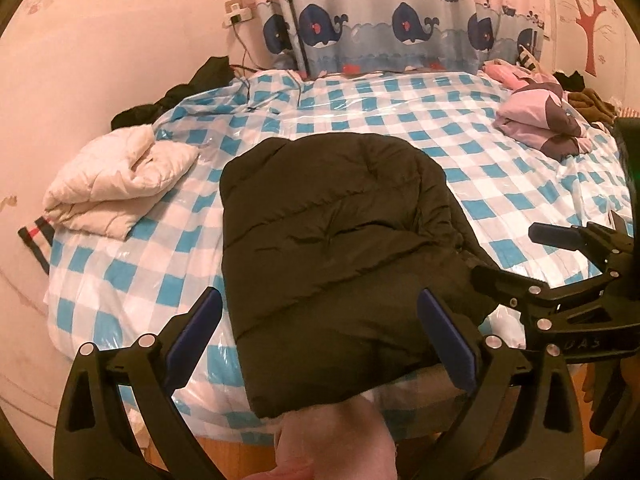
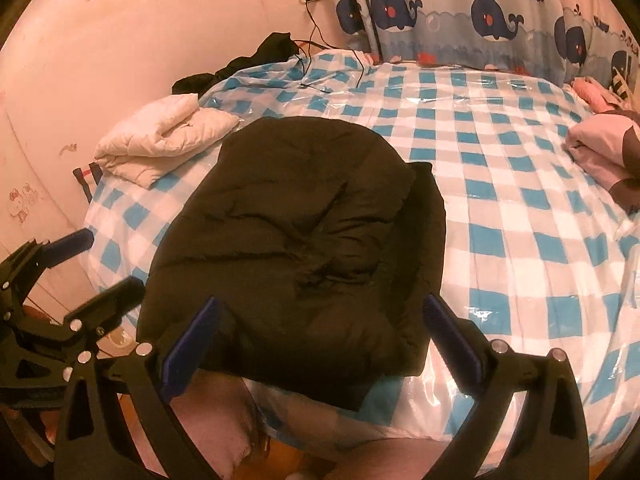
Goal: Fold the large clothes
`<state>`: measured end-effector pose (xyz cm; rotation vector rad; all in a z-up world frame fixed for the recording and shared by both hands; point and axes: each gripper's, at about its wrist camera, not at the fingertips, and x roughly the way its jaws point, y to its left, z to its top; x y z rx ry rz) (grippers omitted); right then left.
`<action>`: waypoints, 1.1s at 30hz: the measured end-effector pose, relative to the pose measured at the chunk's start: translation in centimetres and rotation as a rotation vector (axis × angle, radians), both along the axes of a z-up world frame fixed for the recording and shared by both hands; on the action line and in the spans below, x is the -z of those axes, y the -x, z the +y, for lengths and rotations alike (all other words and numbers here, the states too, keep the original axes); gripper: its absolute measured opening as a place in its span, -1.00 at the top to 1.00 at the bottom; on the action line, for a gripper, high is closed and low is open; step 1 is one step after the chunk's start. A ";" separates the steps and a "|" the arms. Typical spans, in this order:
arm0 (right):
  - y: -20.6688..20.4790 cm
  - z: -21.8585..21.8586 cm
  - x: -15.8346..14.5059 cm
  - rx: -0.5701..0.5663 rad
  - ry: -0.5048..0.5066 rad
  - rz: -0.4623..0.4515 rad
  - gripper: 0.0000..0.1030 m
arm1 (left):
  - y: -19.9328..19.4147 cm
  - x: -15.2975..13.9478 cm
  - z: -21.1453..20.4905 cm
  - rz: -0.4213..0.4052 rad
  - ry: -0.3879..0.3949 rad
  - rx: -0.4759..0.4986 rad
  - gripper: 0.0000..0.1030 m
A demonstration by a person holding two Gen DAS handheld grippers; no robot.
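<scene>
A black puffer jacket (image 1: 336, 248) lies folded on the blue-checked bed cover (image 1: 500, 184), its long axis running away from the fingers toward the whale curtain (image 1: 400, 28). Its near end overhangs the bed edge between the spread fingers of the left gripper (image 1: 320, 340). The right gripper (image 2: 316, 344) is likewise wide apart, holding nothing, straddling the jacket's near end. A folded white jacket (image 1: 116, 184) sits left, beyond the fingers.

Black quilted jacket (image 1: 340, 236) is lying on a bed cover (image 1: 500, 184) showing blue-and-white checks under clear glossy film. Cream quilted garment (image 1: 116, 184) is sitting left, lilac-and-purple one (image 1: 540, 120) right. Curtain (image 1: 400, 28) is showing navy whales and boats on pale blue. Gripper pads (image 1: 448, 332) are showing dark blue on black frames.
</scene>
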<state>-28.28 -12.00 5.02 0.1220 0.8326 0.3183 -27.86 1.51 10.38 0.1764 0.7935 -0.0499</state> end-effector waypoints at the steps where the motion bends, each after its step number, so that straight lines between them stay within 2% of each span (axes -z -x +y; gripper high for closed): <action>1: 0.0 0.1 -0.1 0.003 0.002 0.000 -0.87 | 0.0 0.0 0.3 0.004 0.007 -0.006 -0.83; 20: -0.4 2.4 -0.1 -0.014 0.092 0.018 -0.87 | -0.2 0.4 2.8 0.021 0.037 -0.070 -0.83; 33: -0.4 2.8 -0.2 -0.014 0.104 0.018 -0.87 | -0.2 0.5 3.3 0.021 0.043 -0.073 -0.83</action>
